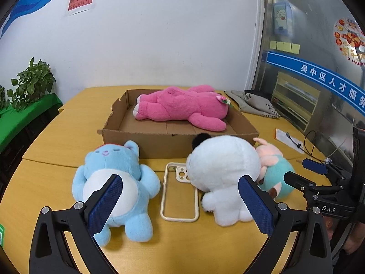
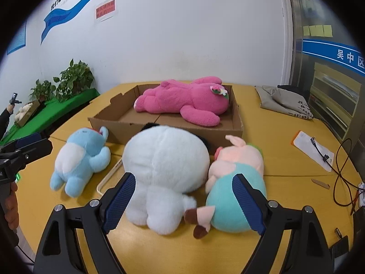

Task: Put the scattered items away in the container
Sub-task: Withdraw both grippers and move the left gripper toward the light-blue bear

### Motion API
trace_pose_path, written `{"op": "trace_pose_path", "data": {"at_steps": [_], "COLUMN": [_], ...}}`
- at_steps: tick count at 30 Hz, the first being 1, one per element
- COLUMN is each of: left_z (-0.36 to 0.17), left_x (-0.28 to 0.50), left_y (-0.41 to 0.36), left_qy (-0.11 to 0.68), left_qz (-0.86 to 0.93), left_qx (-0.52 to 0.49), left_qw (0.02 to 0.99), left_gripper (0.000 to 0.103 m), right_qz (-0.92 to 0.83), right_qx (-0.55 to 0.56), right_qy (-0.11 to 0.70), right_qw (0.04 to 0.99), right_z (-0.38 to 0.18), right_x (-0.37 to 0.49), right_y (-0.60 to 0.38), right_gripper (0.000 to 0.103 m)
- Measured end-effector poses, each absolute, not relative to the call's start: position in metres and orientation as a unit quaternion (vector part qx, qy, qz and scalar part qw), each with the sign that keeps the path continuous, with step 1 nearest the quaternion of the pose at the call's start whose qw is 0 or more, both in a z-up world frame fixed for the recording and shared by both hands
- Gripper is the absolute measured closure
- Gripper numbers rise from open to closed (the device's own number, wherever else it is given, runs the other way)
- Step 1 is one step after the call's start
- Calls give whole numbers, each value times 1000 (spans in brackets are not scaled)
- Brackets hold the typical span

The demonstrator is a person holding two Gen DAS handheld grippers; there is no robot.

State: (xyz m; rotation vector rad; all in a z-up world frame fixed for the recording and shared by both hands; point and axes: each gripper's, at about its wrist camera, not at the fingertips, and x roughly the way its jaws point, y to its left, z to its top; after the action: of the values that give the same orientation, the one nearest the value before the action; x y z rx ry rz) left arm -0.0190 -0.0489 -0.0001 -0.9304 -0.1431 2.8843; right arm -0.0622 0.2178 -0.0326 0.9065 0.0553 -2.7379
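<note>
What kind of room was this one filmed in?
Probably an office or public service centre: a wall banner with printed slogans, a glass partition bearing a sign strip and sticky notes, and potted plants.

Yellow table bears cardboard box, 3 plush toys, phone case.

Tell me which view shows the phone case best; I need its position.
The left wrist view: the phone case lies almost whole between the blue toy and white toy. The right wrist view shows only one edge.
</note>
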Motion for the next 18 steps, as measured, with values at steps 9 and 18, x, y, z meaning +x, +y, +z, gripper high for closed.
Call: {"op": "trace_pose_path", "data": {"at_steps": [9,18], "left_z": [-12,-17], "left_x": [-9,-5], "left_y": [-42,-47], "left_qy": [-49,-56], "left_qz": [949,949], "left_qx": [-308,-307], "left_qw": [53,50], "left_gripper": [0,0], "right_qz": [-940,-940], "right_qx": [323,326], "right_qy": [15,18], "right_qw": [111,104], "right_z": [-48,-50], "right_x": [-50,-44], "right_y": [214,211], "right_gripper": [16,16]}}
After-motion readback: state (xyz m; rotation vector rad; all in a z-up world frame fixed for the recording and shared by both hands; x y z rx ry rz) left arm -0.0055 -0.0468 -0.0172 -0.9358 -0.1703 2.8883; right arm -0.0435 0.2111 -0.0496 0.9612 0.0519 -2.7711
